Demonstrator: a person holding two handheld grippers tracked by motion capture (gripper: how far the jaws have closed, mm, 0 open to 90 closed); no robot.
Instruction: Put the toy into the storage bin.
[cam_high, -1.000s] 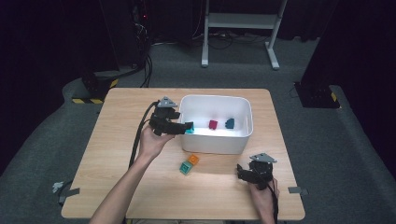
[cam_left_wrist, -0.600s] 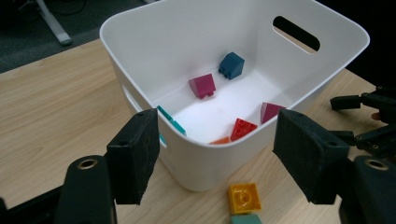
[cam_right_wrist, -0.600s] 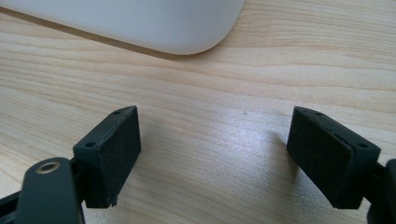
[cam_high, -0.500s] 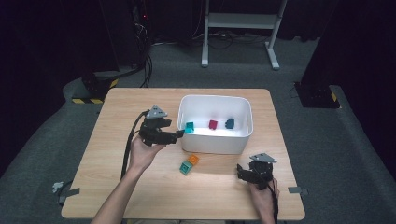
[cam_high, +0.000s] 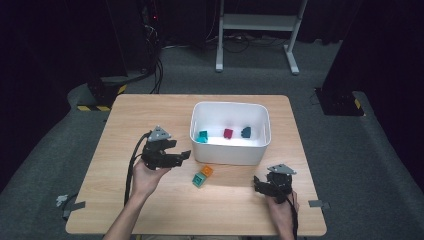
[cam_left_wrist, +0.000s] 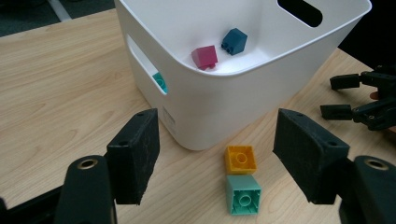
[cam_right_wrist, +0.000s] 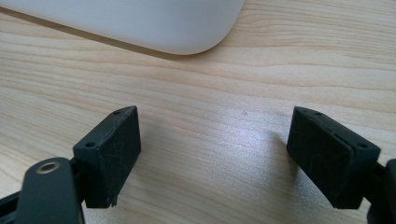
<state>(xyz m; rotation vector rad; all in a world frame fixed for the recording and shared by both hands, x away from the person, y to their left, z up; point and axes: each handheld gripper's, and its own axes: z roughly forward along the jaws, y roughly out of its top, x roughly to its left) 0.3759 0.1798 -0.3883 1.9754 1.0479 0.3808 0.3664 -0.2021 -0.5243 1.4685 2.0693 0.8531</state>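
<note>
A white bin (cam_high: 230, 150) stands at the table's middle. Inside it lie a teal brick (cam_high: 202, 136), a crimson brick (cam_high: 228, 133) and a dark blue brick (cam_high: 245, 131). Just in front of the bin an orange brick (cam_high: 206, 171) and a light green brick (cam_high: 199, 179) sit side by side on the wood. My left gripper (cam_high: 181, 154) is open, empty, left of the bin; the left gripper view has the orange brick (cam_left_wrist: 240, 159) and the green brick (cam_left_wrist: 243, 194) between and beyond its jaws. My right gripper (cam_high: 257, 183) rests open and empty near the front right.
The wooden table (cam_high: 125, 125) is bare on its left half and behind the bin. The bin's corner (cam_right_wrist: 187, 32) lies just beyond my right gripper's jaws. Cables, a white stand (cam_high: 260, 30) and dark floor sit beyond the table's far edge.
My left gripper has drawn back out of the bin, moving left and toward the table's front, leaving the teal brick inside. The right gripper has not moved.
</note>
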